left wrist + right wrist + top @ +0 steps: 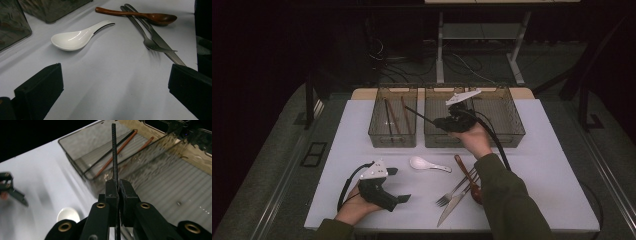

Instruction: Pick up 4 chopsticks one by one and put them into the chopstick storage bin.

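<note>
My right gripper (pixel 439 122) is shut on a black chopstick (pixel 419 114), held over the middle bin (pixel 439 141) with its far end reaching over the left bin (pixel 392 141). The right gripper view has the pads (pixel 111 190) pressed on the chopstick (pixel 114 152), which points up the frame over the left bin (pixel 75 162). That bin holds a black and two brown chopsticks (pixel 120 147). My left gripper (pixel 398 185) rests open on the white table (pixel 537 165) at the front left. Its jaws stand wide apart in the left gripper view, nothing between them.
A white ceramic spoon (pixel 424 164) (pixel 77 37) lies mid-table. A wooden spoon (pixel 464 172) (pixel 140 15), a fork (pixel 454 190) (pixel 147 37) and a knife (pixel 452 207) (pixel 162 43) lie crossed by my right forearm. A third bin (pixel 507 132) stands at the back right.
</note>
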